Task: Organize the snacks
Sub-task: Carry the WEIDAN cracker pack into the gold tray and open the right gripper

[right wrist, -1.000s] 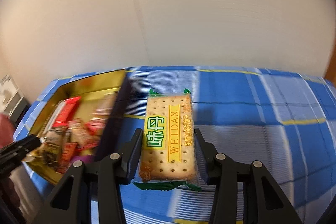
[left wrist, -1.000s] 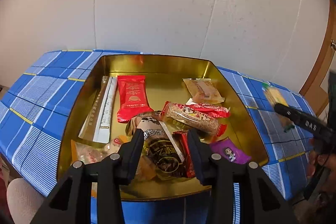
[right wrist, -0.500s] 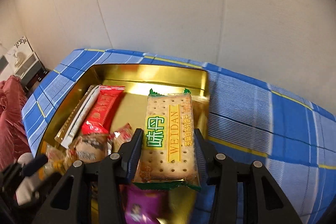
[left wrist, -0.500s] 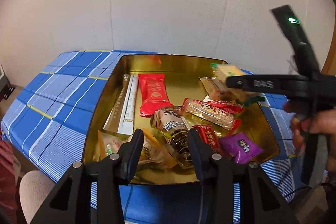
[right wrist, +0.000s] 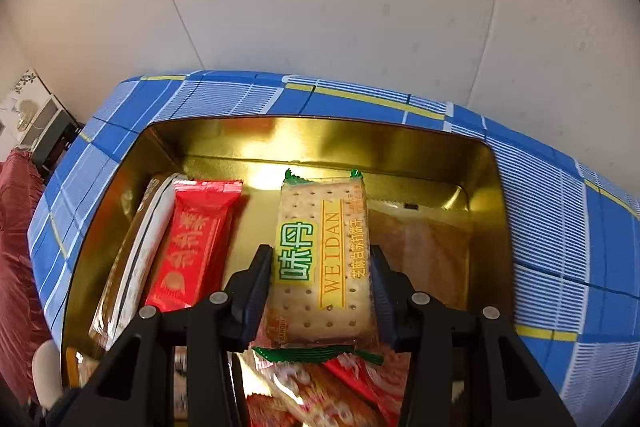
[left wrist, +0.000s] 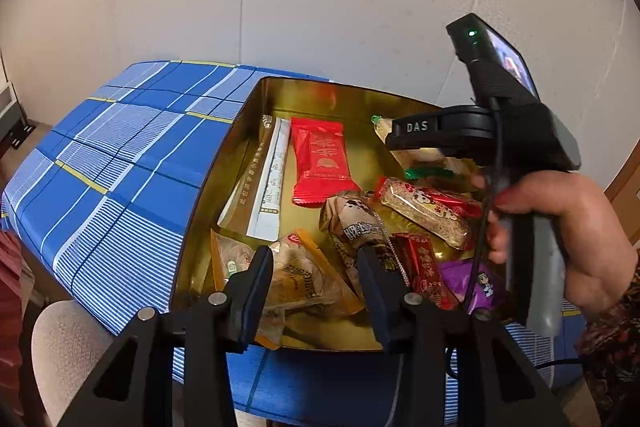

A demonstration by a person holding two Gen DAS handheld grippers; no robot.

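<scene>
Jaws of the right gripper (right wrist: 318, 291) clamp a Weidan cracker packet (right wrist: 324, 259) by its long edges, tilted down over the far half of the gold tin (right wrist: 320, 131) on the blue-checked bench (right wrist: 552, 187); a person's hand (left wrist: 560, 227) grips its handle upright beside the tin, while the left gripper (left wrist: 314, 293) hangs with parted, empty jaws above the wrapped snacks (left wrist: 360, 223) at the tin's near edge

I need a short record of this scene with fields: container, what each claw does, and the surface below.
container: gold tin, open, holding many wrapped snacks
right claw: shut on cracker pack, held above the tin
left claw: open, holding nothing, over the near snacks
surface: blue checked cloth
</scene>
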